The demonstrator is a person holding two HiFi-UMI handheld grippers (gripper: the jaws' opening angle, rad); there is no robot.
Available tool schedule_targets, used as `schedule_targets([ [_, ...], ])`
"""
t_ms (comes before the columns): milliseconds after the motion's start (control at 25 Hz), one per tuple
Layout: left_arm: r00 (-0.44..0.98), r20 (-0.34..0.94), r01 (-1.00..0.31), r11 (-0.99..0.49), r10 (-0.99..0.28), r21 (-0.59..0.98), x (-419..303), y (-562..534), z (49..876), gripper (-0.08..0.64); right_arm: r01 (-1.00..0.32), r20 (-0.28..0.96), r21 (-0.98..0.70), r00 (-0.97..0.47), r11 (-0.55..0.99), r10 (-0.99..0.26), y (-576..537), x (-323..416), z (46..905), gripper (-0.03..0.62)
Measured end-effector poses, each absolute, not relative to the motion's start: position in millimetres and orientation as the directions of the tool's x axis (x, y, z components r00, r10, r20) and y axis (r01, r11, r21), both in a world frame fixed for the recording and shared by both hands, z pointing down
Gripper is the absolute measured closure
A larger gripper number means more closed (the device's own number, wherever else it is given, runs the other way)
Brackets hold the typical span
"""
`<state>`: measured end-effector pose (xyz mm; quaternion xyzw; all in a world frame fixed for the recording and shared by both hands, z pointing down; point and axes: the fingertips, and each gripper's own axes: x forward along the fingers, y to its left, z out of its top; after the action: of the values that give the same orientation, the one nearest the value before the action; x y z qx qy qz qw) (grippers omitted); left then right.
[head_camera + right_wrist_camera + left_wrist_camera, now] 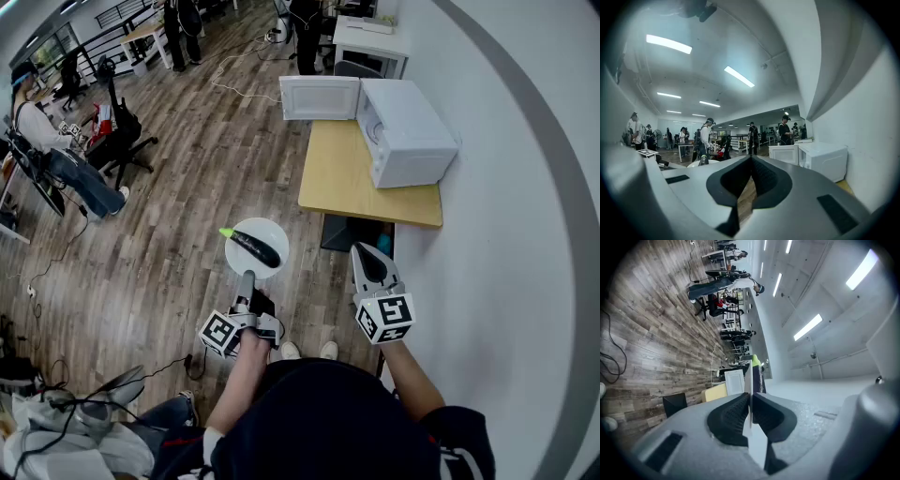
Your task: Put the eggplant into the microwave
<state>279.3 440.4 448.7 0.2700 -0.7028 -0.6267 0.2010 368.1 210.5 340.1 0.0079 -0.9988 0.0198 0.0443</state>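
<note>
A dark purple eggplant (256,247) with a green stem lies on a round white plate (273,232). My left gripper (248,276) is shut on the plate's near rim and holds it level over the wooden floor. In the left gripper view the plate (749,401) runs edge-on between the pads, with the eggplant (757,376) beyond them. The white microwave (405,131) stands on a yellow table (347,178) ahead, its door (320,97) swung open to the left. My right gripper (364,250) is shut on nothing, to the right of the plate, pointing at the table.
A white wall runs along the right side. Under the table sits a dark box (354,234). A person on an office chair (66,164) is at the far left, others stand by desks at the back. Cables (56,253) trail over the floor.
</note>
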Motion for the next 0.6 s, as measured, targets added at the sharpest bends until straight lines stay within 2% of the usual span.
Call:
schedule_targets([
  [280, -0.770, -0.060, -0.129, 0.063, -0.635, 0.990, 279.6, 440.5, 448.5, 0.526, -0.029, 0.073, -0.098, -0.997, 0.995, -0.022, 208.7, 368.3, 342.3, 0.581],
  [600, -0.774, -0.055, -0.132, 0.076, -0.631, 0.988, 289.1, 433.0, 446.9, 0.526, -0.004, 0.077, -0.089, -0.997, 0.996, 0.003, 206.7, 371.0, 342.3, 0.580],
])
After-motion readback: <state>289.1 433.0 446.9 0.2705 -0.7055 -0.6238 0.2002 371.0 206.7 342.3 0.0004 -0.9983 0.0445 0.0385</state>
